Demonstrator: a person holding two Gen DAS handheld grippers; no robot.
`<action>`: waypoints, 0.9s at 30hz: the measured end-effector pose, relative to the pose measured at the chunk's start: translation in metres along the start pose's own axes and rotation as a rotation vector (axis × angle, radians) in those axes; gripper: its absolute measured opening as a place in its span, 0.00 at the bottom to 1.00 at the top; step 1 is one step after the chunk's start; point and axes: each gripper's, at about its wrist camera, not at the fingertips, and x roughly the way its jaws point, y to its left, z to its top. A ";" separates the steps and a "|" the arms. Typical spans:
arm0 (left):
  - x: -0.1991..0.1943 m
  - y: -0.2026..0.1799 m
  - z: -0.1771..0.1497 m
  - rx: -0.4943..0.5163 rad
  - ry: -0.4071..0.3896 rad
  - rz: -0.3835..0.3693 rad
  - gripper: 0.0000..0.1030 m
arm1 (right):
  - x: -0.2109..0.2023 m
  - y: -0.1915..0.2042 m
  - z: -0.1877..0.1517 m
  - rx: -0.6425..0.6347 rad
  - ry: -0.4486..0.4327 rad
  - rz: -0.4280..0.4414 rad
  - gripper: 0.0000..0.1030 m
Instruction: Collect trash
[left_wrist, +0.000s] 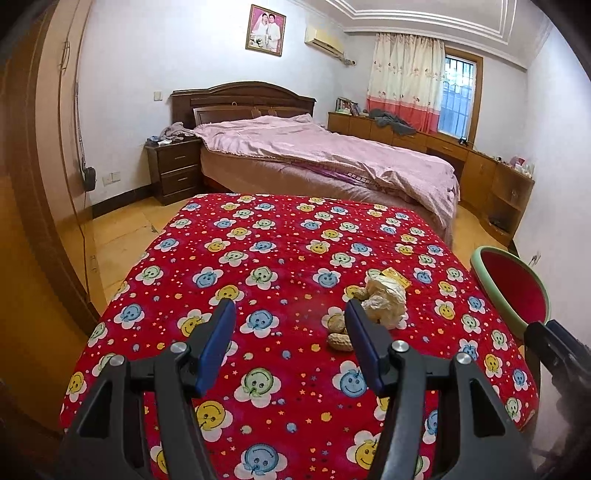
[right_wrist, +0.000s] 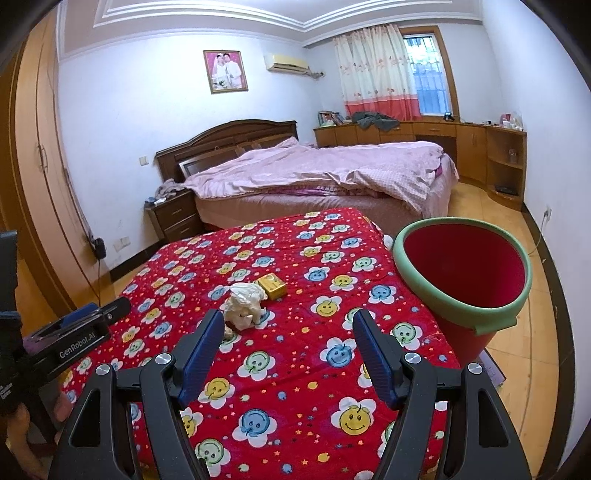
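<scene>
Both claws hover released above the surface (left_wrist: 280, 236), which is draped in a red cloth printed with smiling flowers. Left claw (left_wrist: 290, 317) has its blue pads spread wide, gripping nothing; just beyond its right finger lie peanut shells (left_wrist: 338, 330), touching a crumpled tissue wad (left_wrist: 384, 299). Behind the wad sits a small yellow box (right_wrist: 272, 286), close beside it. Right claw (right_wrist: 286, 326) is likewise spread and holds nothing, with the wad just ahead of its left finger. A red bin with a green rim (right_wrist: 465, 273) stands at the surface's right edge, tilted toward the camera.
</scene>
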 end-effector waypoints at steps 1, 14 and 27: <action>0.000 0.000 0.000 -0.001 -0.001 0.003 0.59 | 0.000 0.000 0.000 0.000 0.002 0.000 0.71; 0.000 0.002 0.000 0.000 -0.006 0.008 0.59 | 0.001 -0.002 0.000 0.004 0.003 0.002 0.71; 0.000 0.003 0.001 -0.005 -0.008 0.018 0.59 | 0.002 -0.002 -0.001 0.008 0.009 0.002 0.71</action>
